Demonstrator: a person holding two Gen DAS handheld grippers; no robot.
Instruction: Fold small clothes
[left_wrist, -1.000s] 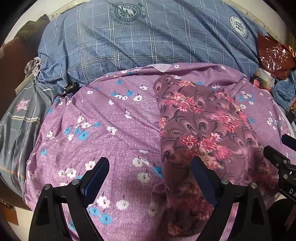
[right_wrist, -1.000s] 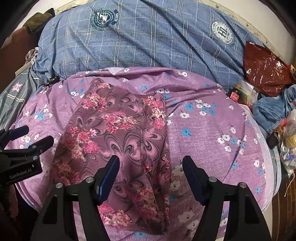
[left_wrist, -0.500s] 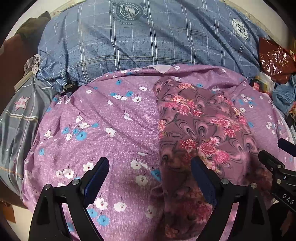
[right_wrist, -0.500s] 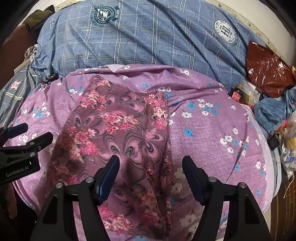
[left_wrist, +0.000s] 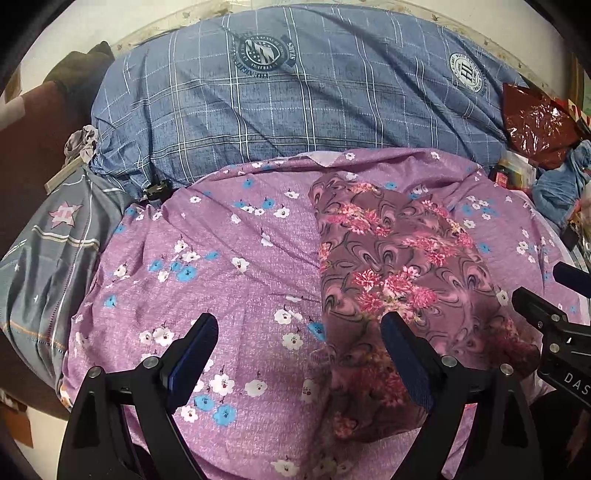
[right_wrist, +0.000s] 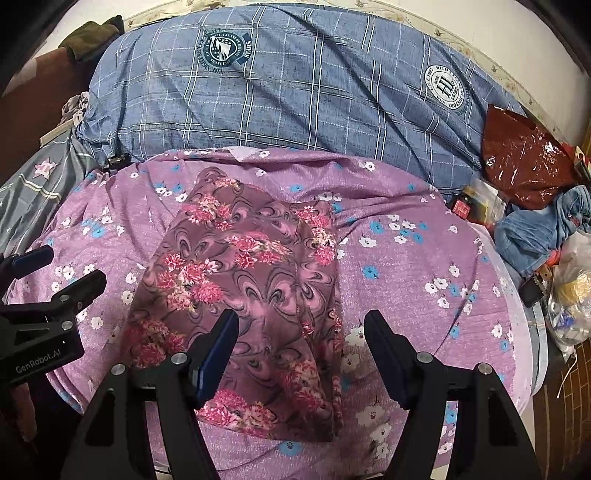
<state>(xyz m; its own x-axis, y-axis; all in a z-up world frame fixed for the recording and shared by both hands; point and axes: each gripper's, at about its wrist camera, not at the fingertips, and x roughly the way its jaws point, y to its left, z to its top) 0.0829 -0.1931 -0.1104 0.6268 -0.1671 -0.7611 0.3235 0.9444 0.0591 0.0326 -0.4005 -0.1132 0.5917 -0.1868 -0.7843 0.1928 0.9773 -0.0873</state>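
Observation:
A small garment (left_wrist: 399, 280) of maroon cloth with pink flowers lies folded lengthwise on the purple flowered bed sheet (left_wrist: 221, 258). It also shows in the right wrist view (right_wrist: 243, 288), running from near the pillow to the bed's front edge. My left gripper (left_wrist: 299, 354) is open and empty above the sheet, at the garment's left edge. My right gripper (right_wrist: 301, 350) is open and empty above the garment's near right part. Each gripper shows at the side of the other's view.
A large blue checked pillow (right_wrist: 295, 85) lies across the back. A grey star-print cloth (left_wrist: 48, 251) hangs at the left. A red plastic bag (right_wrist: 524, 162), blue denim (right_wrist: 539, 225) and small clutter sit at the right edge.
Both grippers have drawn back and up slightly from the garment; the garment and sheet lie as before. Both stay open.

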